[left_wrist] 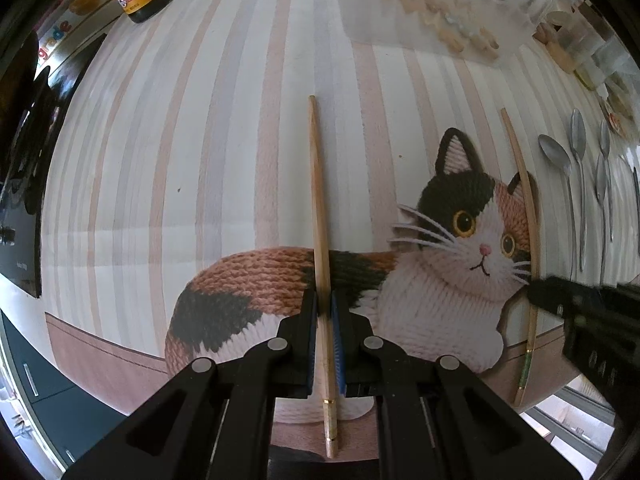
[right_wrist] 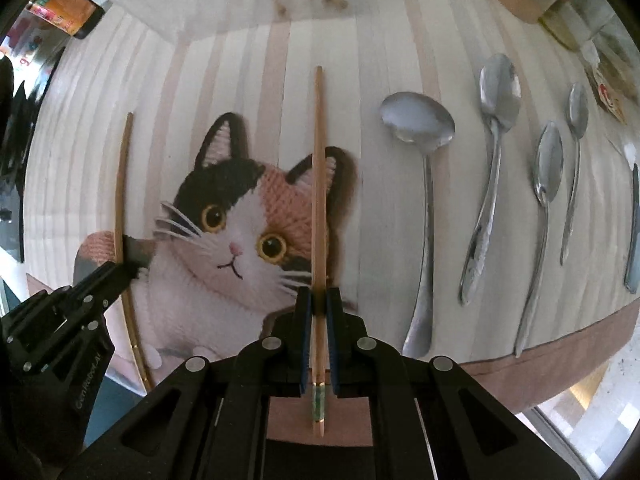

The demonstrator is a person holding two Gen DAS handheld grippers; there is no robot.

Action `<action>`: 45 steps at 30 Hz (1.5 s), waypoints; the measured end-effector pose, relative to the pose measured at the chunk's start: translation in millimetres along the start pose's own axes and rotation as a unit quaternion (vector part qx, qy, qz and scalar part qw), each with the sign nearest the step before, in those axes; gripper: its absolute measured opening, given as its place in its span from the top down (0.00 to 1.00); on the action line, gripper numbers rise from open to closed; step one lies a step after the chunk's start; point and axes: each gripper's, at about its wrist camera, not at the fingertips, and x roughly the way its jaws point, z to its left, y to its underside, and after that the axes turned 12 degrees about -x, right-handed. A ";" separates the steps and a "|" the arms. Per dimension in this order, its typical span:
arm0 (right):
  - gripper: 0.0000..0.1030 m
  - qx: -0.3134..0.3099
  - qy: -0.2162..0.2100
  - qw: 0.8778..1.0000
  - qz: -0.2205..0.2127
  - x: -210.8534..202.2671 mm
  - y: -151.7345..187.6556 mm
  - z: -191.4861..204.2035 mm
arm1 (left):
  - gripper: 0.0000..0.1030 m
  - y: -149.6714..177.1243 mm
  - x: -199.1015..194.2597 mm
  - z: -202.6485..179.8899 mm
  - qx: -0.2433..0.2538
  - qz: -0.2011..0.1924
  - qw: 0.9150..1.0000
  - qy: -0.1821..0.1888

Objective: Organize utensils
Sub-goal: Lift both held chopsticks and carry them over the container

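Chopsticks: left chopstick (left_wrist: 320,216) pinched in my left tool (left_wrist: 325,320) | right chopstick (right_wrist: 319,184) pinched in my right tool (right_wrist: 319,304), beside the printed cat (right_wrist: 236,232) | light, stiff, slick wood; grip near thick ends.

Cat-print table mat (right_wrist: 248,92) under spoons (right_wrist: 420,128)

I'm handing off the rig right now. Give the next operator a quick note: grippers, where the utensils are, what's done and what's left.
Left gripper: shut on the left chopstick.
Right gripper: shut on the right chopstick.
Both chopsticks point away over the cat placemat, roughly parallel and apart.
Done: four spoons lie in a row right of the chopsticks; another utensil sits at the far right edge, type unclear.
Left: probably set the chopsticks down as a pair beside the spoons.
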 end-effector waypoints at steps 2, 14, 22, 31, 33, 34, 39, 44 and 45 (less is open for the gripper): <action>0.78 -0.003 0.002 1.000 0.012 1.4 0.9 -0.7 | 0.95 0.0 -0.6 0.8 0.000 -0.001 1.000 0.001; 0.76 -0.017 0.046 0.999 -0.009 3.3 16.0 19.2 | 0.95 1.3 -0.7 4.0 0.006 -0.005 1.000 -0.002; 0.93 -0.009 0.063 0.997 -0.045 0.3 13.9 19.3 | 0.95 6.6 -0.8 -5.6 0.008 -0.012 1.000 -0.015; 0.93 0.008 0.032 0.994 -0.105 -59.7 29.5 -3.6 | 0.95 5.1 -61.8 0.1 -0.001 -0.070 0.998 0.003; 0.93 0.009 0.025 0.992 -0.123 -76.8 31.5 -8.5 | 0.95 0.3 -85.3 0.4 -0.007 -0.089 0.996 0.015; 0.93 0.011 0.022 0.991 -0.132 -85.7 32.3 -10.0 | 0.95 -1.9 -95.0 1.3 -0.009 -0.098 0.995 0.020; 0.93 0.020 -0.001 0.984 -0.179 -135.6 28.3 -13.6 | 0.95 -23.3 -152.2 -6.3 -0.010 -0.147 0.988 0.046; 0.93 0.017 -0.021 0.975 -0.220 -184.0 10.1 -10.3 | 0.95 -63.5 -193.0 -20.4 -0.002 -0.180 0.981 0.072; 0.93 0.016 -0.024 0.973 -0.230 -190.9 -1.6 -12.3 | 0.95 -73.1 -195.9 -22.5 0.000 -0.182 0.980 0.075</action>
